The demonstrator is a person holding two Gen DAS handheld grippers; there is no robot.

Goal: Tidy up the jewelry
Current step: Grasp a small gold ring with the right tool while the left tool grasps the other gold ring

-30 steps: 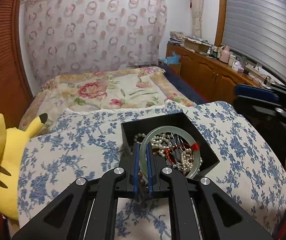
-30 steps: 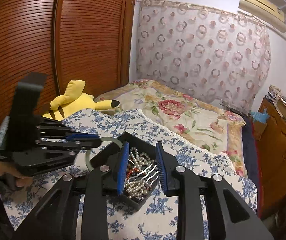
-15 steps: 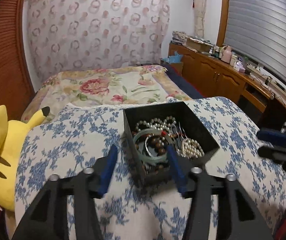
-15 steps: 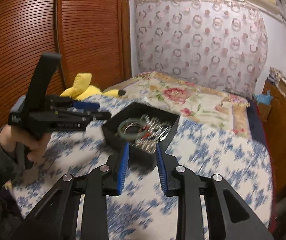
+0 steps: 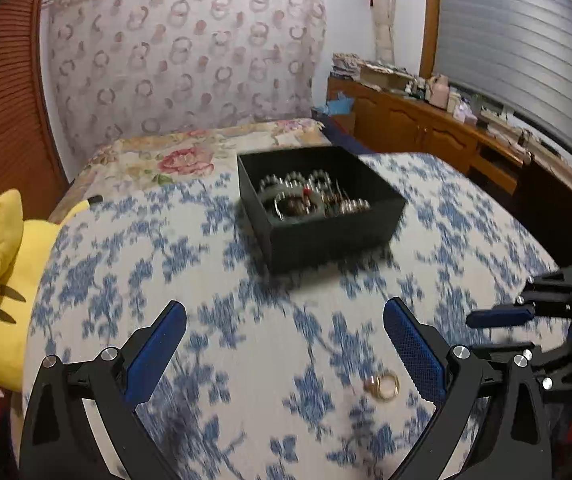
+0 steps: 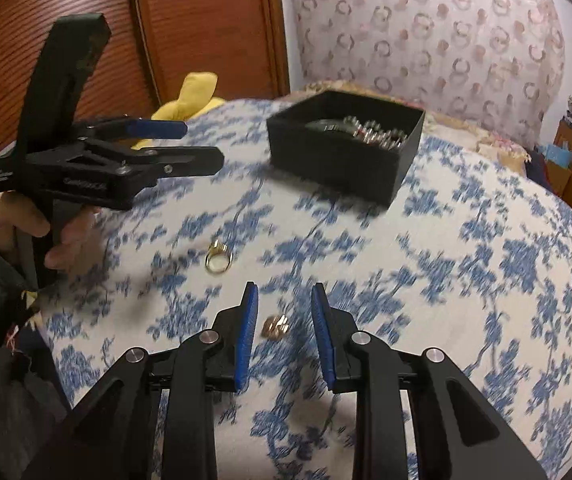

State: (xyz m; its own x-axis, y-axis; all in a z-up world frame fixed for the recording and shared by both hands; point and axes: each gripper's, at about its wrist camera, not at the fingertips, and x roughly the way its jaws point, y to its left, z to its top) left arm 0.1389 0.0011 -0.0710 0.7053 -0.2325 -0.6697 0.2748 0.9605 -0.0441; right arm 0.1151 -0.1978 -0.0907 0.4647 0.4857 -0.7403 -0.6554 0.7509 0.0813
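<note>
A black open box (image 5: 328, 216) (image 6: 346, 152) on the blue-flowered cloth holds pearls, beads and a pale green bangle (image 5: 281, 200). A gold ring (image 5: 384, 386) (image 6: 218, 261) lies on the cloth near my left gripper's right finger. A second small gold piece (image 6: 275, 326) lies between my right gripper's fingers. My left gripper (image 5: 283, 334) is wide open and empty, pulled back from the box; it also shows in the right wrist view (image 6: 201, 146). My right gripper (image 6: 284, 312) is open and empty, low over the cloth; it also shows at the right edge of the left wrist view (image 5: 502, 316).
A yellow plush toy (image 5: 5, 280) (image 6: 189, 98) lies at the left edge of the cloth. A flowered bedspread (image 5: 189, 152) lies behind the box. A wooden cabinet (image 5: 426, 128) with clutter runs along the right wall. Wooden slatted doors (image 6: 65, 40) stand at left.
My left gripper let go of the green bangle into the box, opened wide and drew back. My right gripper drew back and lowered over the small gold piece.
</note>
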